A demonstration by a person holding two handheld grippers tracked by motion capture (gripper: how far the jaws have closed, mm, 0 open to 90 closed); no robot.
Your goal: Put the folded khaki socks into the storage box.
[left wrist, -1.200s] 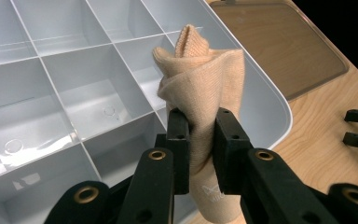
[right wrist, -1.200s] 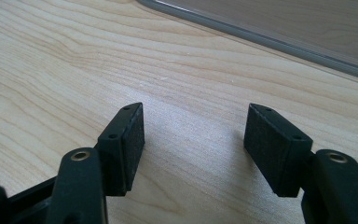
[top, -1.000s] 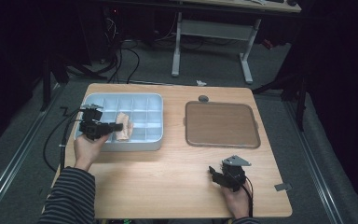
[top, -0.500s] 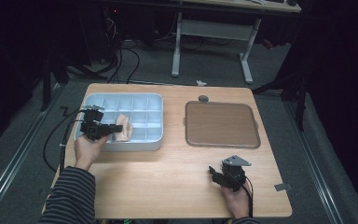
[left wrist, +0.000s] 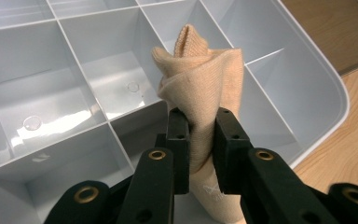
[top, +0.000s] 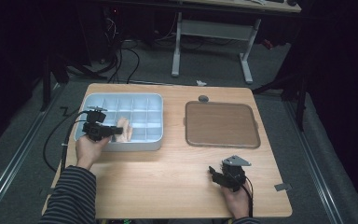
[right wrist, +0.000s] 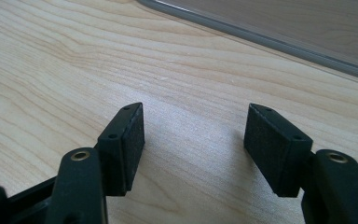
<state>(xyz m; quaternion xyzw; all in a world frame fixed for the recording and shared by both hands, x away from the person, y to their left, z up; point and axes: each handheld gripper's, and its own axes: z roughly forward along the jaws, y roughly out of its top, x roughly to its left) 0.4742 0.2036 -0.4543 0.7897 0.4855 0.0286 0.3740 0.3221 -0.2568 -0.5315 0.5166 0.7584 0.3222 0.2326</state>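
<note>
Item 1, left: your left gripper [top: 114, 131] sits over the near left part of the organizer [top: 154, 99], held level and pointing toward the table's right. Its jaws are clamped nearly together on a cloth [top: 123, 129]; in the left gripper view both pads pinch the cloth [left wrist: 200, 88] at its waist.

Item 2: the cloth is beige, knitted, rolled or bunched into a bundle. It stands above the compartments, its upper end rising past the jaws and its lower end hanging below them. Whether that lower end touches the organizer floor, you cannot tell. In the high view it lies over the near row, roughly the 3rd cell from the left.

Item 3: the organizer [left wrist: 326, 88] is pale grey-blue plastic with a grid of open cells and rounded corners. It rests on the left half of the table [top: 168, 186], its near wall just ahead of your left hand [top: 89, 150].

Item 4, centre right: a brown tray [top: 221, 125], flat, rounded corners, well apart from the organizer.

Item 5, right: your right gripper [top: 220, 175] rests low by the table's near edge, short of the tray. Its jaws stand wide apart with nothing between them; the right gripper view shows bare wood between the 2 pads [right wrist: 129, 140] and the tray rim [right wrist: 261, 39] farther off.
</note>
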